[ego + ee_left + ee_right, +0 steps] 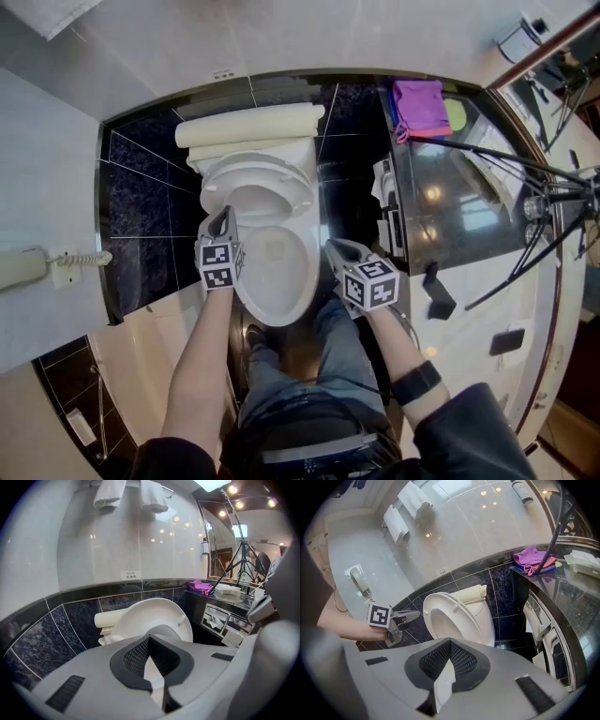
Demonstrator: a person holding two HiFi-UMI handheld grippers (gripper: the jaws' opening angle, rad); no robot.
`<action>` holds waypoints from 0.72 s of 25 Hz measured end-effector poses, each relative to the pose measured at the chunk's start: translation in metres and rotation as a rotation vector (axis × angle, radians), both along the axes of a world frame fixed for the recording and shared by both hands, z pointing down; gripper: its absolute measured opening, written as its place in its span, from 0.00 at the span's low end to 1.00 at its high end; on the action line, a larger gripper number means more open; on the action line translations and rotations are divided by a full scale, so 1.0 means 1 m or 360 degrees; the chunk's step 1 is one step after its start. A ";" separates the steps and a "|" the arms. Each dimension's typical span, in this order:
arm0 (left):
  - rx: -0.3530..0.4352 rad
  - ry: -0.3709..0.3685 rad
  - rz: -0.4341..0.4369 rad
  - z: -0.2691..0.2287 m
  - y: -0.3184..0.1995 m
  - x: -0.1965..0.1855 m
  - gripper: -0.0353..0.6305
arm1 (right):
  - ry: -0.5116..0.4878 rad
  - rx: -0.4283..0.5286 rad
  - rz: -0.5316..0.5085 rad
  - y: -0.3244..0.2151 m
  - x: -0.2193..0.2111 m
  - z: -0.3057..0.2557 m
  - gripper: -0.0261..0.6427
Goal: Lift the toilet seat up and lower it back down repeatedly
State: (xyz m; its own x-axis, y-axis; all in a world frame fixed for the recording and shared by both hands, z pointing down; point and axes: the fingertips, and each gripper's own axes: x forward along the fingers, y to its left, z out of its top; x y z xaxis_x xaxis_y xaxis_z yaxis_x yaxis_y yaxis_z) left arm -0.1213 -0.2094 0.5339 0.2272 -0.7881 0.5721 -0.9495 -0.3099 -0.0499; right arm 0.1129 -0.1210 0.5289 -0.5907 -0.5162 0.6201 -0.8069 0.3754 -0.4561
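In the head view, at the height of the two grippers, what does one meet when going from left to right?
wall phone → left gripper → toilet bowl → right gripper → black counter

Bathrm: toilet (298, 281), towels (110, 494), vanity (469, 206).

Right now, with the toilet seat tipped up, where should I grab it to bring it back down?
Probably the free front rim of the toilet seat, now its highest edge and farthest from the hinge. The seat is a thin ring leaning back, so come in from the left with the left gripper, which is closest. Open its shut jaws first and set them astride the rim.
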 end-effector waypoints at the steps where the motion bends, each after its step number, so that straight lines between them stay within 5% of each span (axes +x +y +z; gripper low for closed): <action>1: -0.0003 0.0002 0.0009 -0.005 0.006 0.000 0.05 | -0.0003 0.0014 0.0000 -0.002 -0.002 -0.005 0.06; 18: 0.0109 0.0115 0.0027 -0.130 0.144 -0.049 0.05 | 0.0171 0.0322 0.0030 0.036 -0.018 -0.115 0.06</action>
State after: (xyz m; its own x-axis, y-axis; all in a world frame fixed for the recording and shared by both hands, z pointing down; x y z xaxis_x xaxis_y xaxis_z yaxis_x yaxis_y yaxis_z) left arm -0.1701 -0.0649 0.4039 0.2796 -0.8205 0.4986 -0.9460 -0.3243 -0.0030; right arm 0.0945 -0.0848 0.4141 -0.5160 -0.6466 0.5619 -0.8544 0.4351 -0.2840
